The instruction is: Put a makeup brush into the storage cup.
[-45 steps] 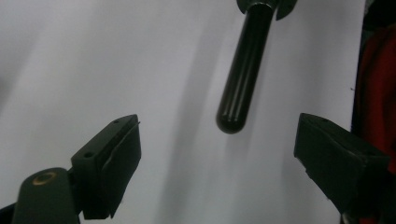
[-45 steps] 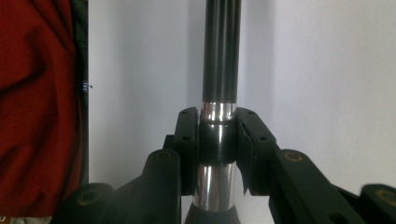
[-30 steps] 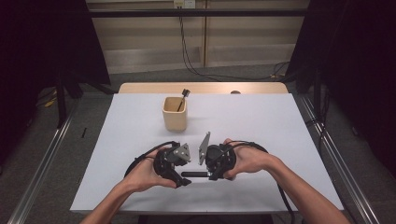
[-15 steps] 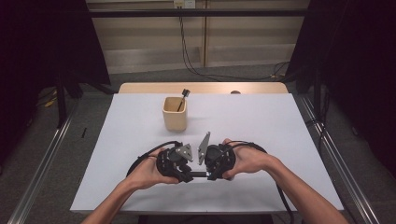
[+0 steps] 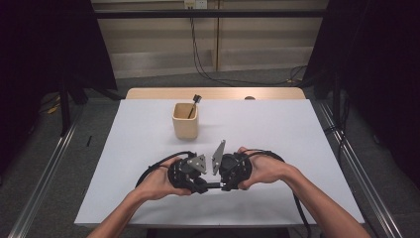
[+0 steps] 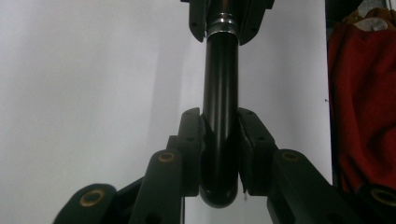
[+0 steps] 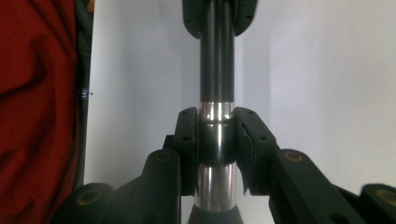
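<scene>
1. One black pen [image 5: 213, 185], slender and cylindrical with a silver band near one end, lay level above the near middle of the white table [image 5: 277, 129], its long axis running left to right between the two grippers.
2. One left gripper [image 5: 198, 184], held in the person's left hand [image 5: 161, 178], had just been closing its jaws; in the left gripper view the pads [image 6: 191, 135] pressed on the pen's [image 6: 219, 116] rounded black end from both sides, the barrel running straight away from the camera.
3. One right gripper [image 5: 225, 185], held in the right hand [image 5: 265, 171], pinched the pen's other end; in the right gripper view its pads [image 7: 189, 135] were clamped on the pen [image 7: 217, 70] at the silver band [image 7: 217, 111].
4. Two grey three-cornered plates stood on top of the grippers, leaning toward each other.
5. One beige cup [image 5: 185, 124] stood upright on the table, far of the grippers and slightly left, well apart from them, with a dark stick [image 5: 193, 104] leaning out of it toward the far right.
6. One red cloth [image 7: 37, 107] showed at the table's near edge.
</scene>
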A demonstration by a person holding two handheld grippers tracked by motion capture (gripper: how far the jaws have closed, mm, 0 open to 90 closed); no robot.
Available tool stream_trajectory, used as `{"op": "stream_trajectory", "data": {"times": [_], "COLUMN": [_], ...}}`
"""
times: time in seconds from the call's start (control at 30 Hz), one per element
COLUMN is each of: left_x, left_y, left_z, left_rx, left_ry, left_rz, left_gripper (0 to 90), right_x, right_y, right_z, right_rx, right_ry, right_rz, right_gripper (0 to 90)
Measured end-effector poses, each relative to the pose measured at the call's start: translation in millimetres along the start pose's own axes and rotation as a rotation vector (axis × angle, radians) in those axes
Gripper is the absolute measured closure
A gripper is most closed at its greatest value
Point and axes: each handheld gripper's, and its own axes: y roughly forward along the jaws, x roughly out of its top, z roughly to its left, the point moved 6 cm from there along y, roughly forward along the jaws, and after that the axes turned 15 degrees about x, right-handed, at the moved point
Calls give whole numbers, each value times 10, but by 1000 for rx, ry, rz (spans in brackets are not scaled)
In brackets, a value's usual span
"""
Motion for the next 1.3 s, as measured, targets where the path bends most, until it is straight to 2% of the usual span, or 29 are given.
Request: {"op": "stream_trajectory", "data": {"times": [0.1,0.17,0.2,0.27,0.33,0.37,0.4,0.5,0.57,0.6,0.73,0.77,0.83,1.07,1.17,1.23,1.3], "left_x": [1,2,-8,-4,-6,-11,-10,-16,-34,-42,-81,-91,-114,-183,-233,-270,-308], "left_y": [10,14,6,-2,-5,-11,-10,-19,-34,-35,-62,-57,-56,-106,-125,-136,-149], "left_z": [-14,-8,-11,4,25,31,38,46,58,65,62,69,73,93,103,123,129], "left_rx": [-7,6,-1,-4,-1,-12,4,11,1,14,-8,8,2,29,29,31,37], "left_ry": [9,-2,2,3,-15,-13,-17,-30,-39,-45,-52,-57,-73,-109,-113,-139,-140], "left_rz": [1,-7,1,-3,-10,-6,-9,-13,-8,-12,-16,-16,-17,-24,-21,-38,-32], "left_gripper": [744,746,746,747,747,747,747,748,747,748,747,747,747,747,747,747,746], "right_x": [-8,-8,-6,-6,-1,0,4,9,2,-6,-33,-40,-49,-115,-158,-181,-217], "right_y": [19,26,26,18,11,6,1,-11,-22,-26,-61,-72,-96,-153,-170,-175,-167], "right_z": [9,3,-13,-14,-17,-19,-26,-34,-42,-45,-65,-64,-78,-107,-96,-95,-106], "right_rx": [0,-3,-15,-8,3,-4,2,13,1,-1,-27,-29,-49,-74,-72,-80,-84], "right_ry": [-2,-5,-12,-4,0,8,10,13,25,33,46,52,61,92,93,98,113], "right_rz": [12,12,8,-1,-16,-18,-24,-47,-65,-72,-114,-123,-146,-206,-224,-248,-259], "right_gripper": [721,721,719,718,669,672,655,580,512,491,387,374,327,240,221,197,174]}}
